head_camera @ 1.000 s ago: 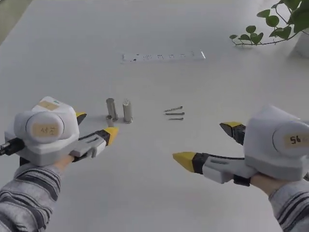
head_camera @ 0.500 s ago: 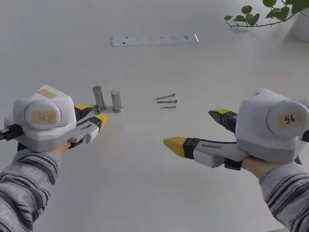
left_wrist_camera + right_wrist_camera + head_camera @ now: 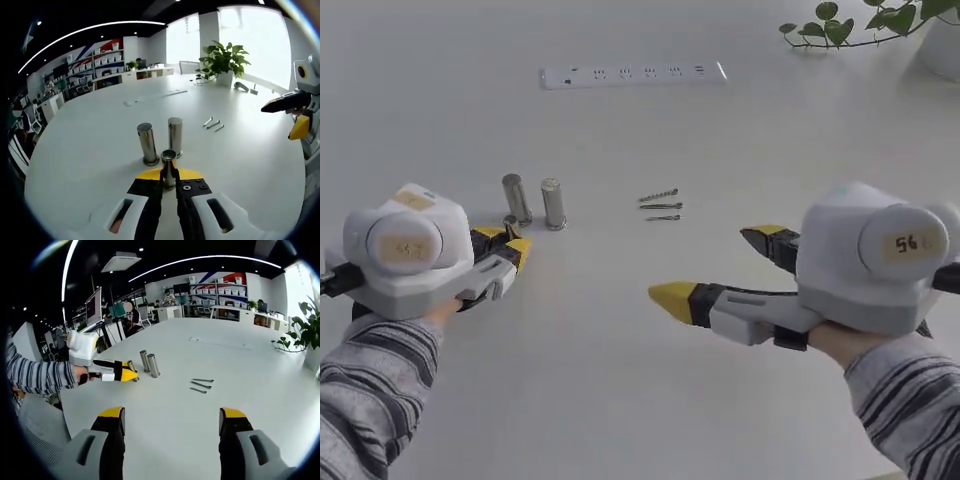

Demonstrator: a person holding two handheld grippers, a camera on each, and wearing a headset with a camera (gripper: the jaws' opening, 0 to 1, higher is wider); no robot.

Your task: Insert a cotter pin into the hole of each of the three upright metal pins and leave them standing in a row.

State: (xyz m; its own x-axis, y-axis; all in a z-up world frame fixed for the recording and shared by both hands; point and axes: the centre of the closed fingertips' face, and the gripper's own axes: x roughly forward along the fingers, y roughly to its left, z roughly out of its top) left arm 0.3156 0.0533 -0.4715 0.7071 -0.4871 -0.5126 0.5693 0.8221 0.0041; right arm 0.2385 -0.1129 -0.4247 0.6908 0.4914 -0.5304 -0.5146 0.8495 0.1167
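Gripping the third metal pin (image 3: 168, 167) upright, the left gripper (image 3: 168, 175) has its jaws clamped low on the shank, w/ the top left free. This is prob. to steady it for threading.

The right gripper (image 3: 710, 265) hovers over mid-table w/ jaws wide apart and nothing in them. It sits nearer the person than the three cotter pins (image 3: 660, 205), so it looks ready to fetch one.

The left standing pin (image 3: 515, 198) and right standing pin (image 3: 553, 203) stand close together, untouched, just beyond the held one. All are well in from the edges of the table (image 3: 620, 400), and the cotter pins lie loose near them.

Metal pins: short polished silvery cylinders w/ flat tops and a slightly flared foot. Cross-holes are too small to make out. Cotter pins: thin grey slivers, approx. parallel.

A power strip (image 3: 632, 74) lies toward the far edge.
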